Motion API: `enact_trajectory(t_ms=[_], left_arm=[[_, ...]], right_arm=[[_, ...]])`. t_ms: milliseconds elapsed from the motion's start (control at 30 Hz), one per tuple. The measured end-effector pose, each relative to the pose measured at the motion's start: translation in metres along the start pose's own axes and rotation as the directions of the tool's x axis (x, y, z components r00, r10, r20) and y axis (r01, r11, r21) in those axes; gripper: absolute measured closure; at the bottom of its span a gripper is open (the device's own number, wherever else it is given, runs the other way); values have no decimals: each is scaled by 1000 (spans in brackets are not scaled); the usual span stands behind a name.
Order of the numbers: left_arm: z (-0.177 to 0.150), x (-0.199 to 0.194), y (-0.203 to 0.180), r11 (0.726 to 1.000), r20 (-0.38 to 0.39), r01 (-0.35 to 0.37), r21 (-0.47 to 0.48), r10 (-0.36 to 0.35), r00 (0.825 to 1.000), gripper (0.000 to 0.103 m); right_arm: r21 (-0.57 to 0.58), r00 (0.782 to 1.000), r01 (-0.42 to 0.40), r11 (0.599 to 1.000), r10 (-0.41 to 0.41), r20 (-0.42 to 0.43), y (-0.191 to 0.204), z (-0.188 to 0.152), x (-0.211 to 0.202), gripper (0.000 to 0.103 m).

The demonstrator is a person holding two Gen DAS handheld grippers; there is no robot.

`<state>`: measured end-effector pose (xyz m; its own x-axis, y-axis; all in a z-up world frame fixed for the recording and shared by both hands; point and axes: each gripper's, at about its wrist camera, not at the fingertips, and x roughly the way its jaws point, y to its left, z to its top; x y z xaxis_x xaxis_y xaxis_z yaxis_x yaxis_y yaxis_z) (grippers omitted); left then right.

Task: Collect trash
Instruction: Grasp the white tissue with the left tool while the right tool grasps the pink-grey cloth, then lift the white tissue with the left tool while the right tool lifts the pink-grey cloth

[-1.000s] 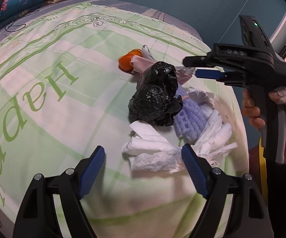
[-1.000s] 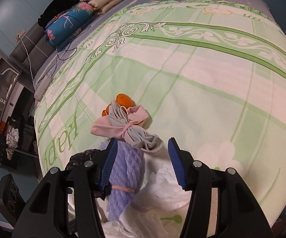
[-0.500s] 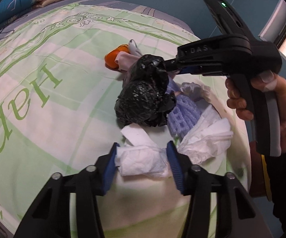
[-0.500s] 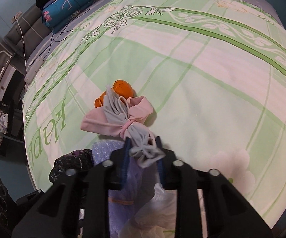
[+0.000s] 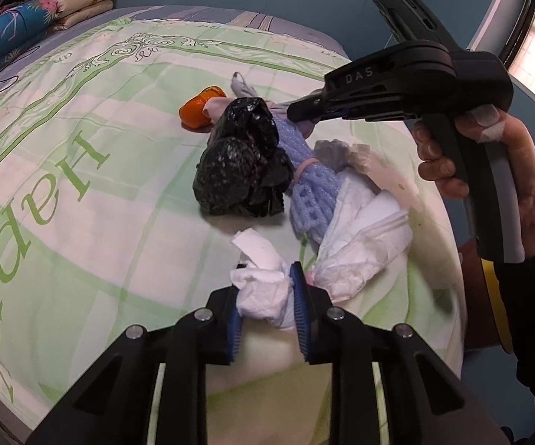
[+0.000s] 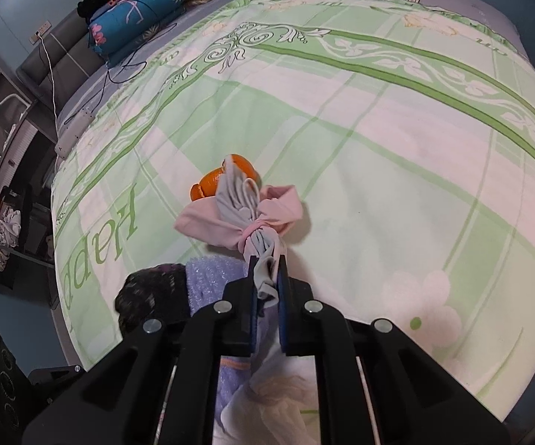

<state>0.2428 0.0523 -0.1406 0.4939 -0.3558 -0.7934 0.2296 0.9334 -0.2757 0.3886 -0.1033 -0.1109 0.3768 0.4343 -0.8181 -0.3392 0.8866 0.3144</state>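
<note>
Bed cover (image 5: 82, 222): green and white plaid, printed with large green lettering, spread over the whole bed. Folded bedding and a blue floral pillow (image 6: 137, 18) lie at the far left end.

Trash, listed left to right in the left wrist view, all gathered near the bed's right edge:

1. Orange peel (image 5: 200, 111), lying on the cover just beside the pink and grey cloth.
2. Black plastic bag (image 5: 241, 163), crumpled, resting against the purple foam netting.
3. White tissue wad (image 5: 263, 289), nearest the camera, pinched between the blue pads of the left gripper (image 5: 265, 315). Its jaws have just been closing and now press the tissue from both sides.
4. Purple foam netting (image 5: 312, 193), bound with a pink band, lying between the bag and the white paper.
5. Crumpled white paper (image 5: 364, 244), touching the netting, just right of the held tissue.
6. Pink and grey cloth bundle (image 6: 249, 215), knotted, partly covering the orange peel in the right wrist view. Its grey tail is clamped between the pads of the right gripper (image 6: 267, 282), whose jaws are pressed almost together on it.

Right hand (image 5: 490, 170): wrapped round the grip of the right gripper at the right of the left wrist view, with a white bandage on one finger.
</note>
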Motion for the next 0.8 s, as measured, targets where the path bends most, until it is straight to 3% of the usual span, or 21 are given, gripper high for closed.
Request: enact_trajectory(t_ms=[800], left_arm=[[-43,-64,1,1000,37,-4,-23,4,999,81]], right_arm=[[-23,982,-24,999,28,186,7,-21,-113,96]])
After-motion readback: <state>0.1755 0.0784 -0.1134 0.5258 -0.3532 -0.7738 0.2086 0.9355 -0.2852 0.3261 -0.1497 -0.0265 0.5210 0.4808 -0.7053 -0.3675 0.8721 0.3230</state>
